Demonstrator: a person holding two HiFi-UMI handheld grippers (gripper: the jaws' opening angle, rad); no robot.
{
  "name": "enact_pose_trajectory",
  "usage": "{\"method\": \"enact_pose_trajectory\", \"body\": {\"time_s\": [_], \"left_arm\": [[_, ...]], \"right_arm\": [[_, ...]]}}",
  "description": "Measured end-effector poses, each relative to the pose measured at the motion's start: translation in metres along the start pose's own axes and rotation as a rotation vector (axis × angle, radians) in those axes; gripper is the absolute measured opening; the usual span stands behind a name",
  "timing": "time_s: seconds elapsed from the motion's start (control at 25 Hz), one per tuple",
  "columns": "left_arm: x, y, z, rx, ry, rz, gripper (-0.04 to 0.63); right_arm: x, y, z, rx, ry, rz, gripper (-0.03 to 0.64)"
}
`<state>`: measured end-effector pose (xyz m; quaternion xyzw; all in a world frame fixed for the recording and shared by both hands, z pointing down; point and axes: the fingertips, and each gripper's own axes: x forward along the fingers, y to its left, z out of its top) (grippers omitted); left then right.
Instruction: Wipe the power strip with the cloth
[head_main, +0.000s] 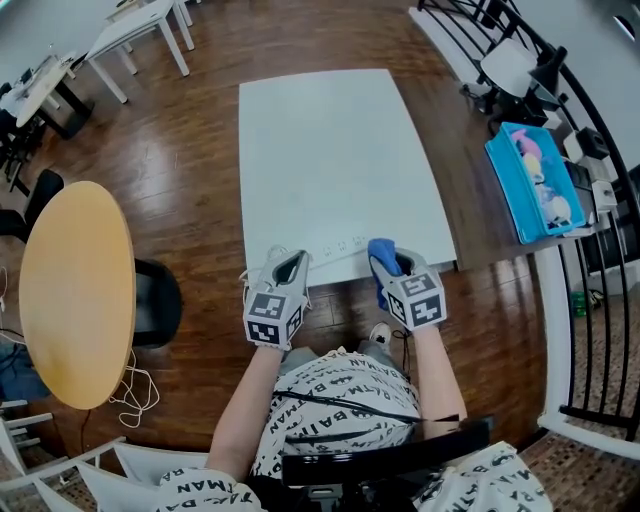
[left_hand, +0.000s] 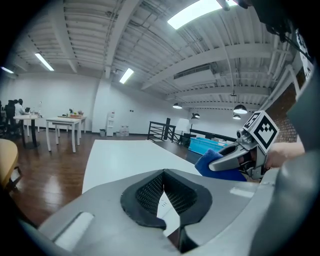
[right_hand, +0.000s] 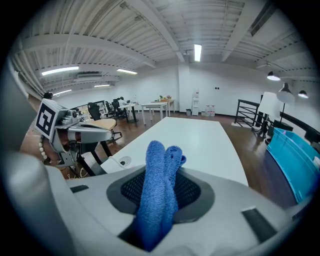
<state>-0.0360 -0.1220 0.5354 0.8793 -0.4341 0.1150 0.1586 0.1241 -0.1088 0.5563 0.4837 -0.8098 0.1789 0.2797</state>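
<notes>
The white power strip (head_main: 340, 245) lies along the near edge of the white table (head_main: 330, 150); its end with a round hole shows in the right gripper view (right_hand: 121, 162). My left gripper (head_main: 298, 262) is at the strip's left end, jaws shut, and a thin white sliver of the strip shows between the pads (left_hand: 162, 202). My right gripper (head_main: 385, 262) sits at the strip's right end, shut on a folded blue cloth (right_hand: 159, 192) that sticks out past its fingertips. The left gripper view catches that cloth (left_hand: 220, 169) too.
A round wooden table (head_main: 75, 290) and a black chair (head_main: 155, 300) stand to the left. A blue bin (head_main: 535, 180) and a black railing (head_main: 600, 300) are on the right. White desks (head_main: 140, 30) stand far back left. A white cord (head_main: 135, 395) trails on the floor.
</notes>
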Motion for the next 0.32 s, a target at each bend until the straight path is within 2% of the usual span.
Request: {"method": "enact_pose_trajectory", "body": {"time_s": [0.32], "left_arm": [[0.0030,0.0032,-0.0027,-0.003,0.002,0.023,0.000]], "right_arm": [[0.0012,-0.0021,0.0012,-0.008,0.002,-0.007,0.135]]}}
